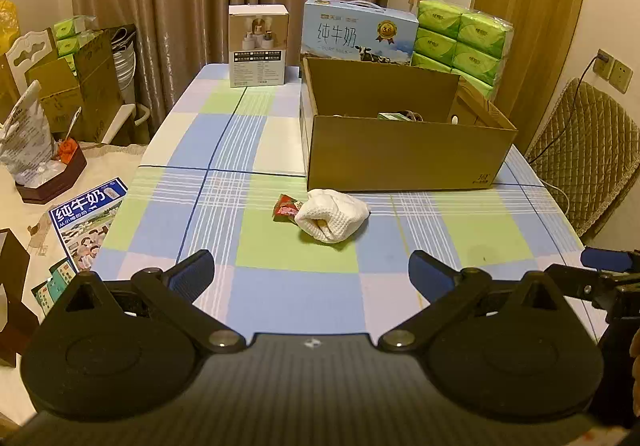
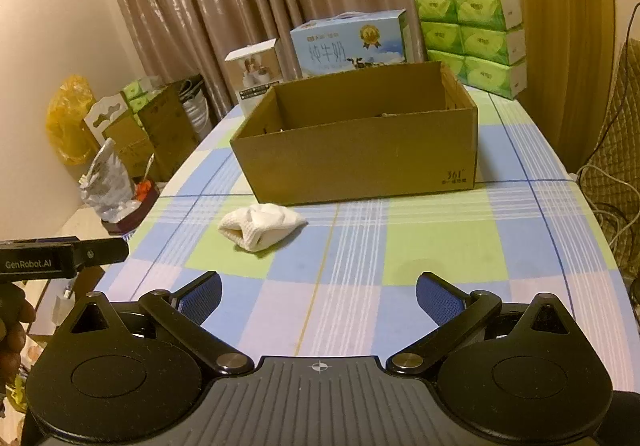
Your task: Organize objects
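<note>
A crumpled white cloth (image 1: 332, 219) lies on the checked tablecloth, just in front of an open cardboard box (image 1: 404, 153). A small red snack packet (image 1: 285, 207) touches the cloth's left side. The cloth (image 2: 262, 226) and the box (image 2: 360, 161) also show in the right wrist view; the packet is hidden there. A few small items lie inside the box. My left gripper (image 1: 311, 276) is open and empty, a short way in front of the cloth. My right gripper (image 2: 319, 296) is open and empty, to the right of the cloth.
A blue milk carton (image 1: 358, 31), a white product box (image 1: 259, 45) and stacked green tissue packs (image 1: 464, 37) stand at the table's far end. A quilted chair (image 1: 580, 161) is on the right. Boxes and bags crowd the left side (image 1: 60, 117).
</note>
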A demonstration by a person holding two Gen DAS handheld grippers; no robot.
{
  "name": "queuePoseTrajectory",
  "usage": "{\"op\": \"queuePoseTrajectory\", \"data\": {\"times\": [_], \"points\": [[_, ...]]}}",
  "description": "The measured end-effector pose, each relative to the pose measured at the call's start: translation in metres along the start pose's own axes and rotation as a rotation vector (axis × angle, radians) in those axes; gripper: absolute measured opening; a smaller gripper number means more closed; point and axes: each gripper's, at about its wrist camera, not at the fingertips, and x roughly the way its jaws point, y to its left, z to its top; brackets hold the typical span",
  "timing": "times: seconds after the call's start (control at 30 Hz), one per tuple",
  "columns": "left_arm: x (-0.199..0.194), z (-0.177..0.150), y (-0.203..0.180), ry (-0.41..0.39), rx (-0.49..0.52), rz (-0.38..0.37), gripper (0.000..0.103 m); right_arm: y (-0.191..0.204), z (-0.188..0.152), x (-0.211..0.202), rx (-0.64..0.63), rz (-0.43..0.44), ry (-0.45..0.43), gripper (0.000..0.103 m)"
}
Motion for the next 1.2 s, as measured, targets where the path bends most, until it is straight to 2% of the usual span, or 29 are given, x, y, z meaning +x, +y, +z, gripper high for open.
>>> {"op": "queuePoseTrajectory", "data": {"times": [0.7,0.97,1.2], "points": [[-0.001,-0.004,0.002,0.0,-0.002,-0.011,0.101,0.006,-0.001,0.007,-0.026,0.003,0.016,0.101],[0.013,-0.001,0.023,0.011,0.015,0.023,0.102,0.023,0.012,0.042,-0.14,0.056,0.013,0.101],[0.045,0.015,0.048,0.029,0.029,0.034,0.101,0.043,0.022,0.096,-0.268,0.101,0.023,0.1]]}}
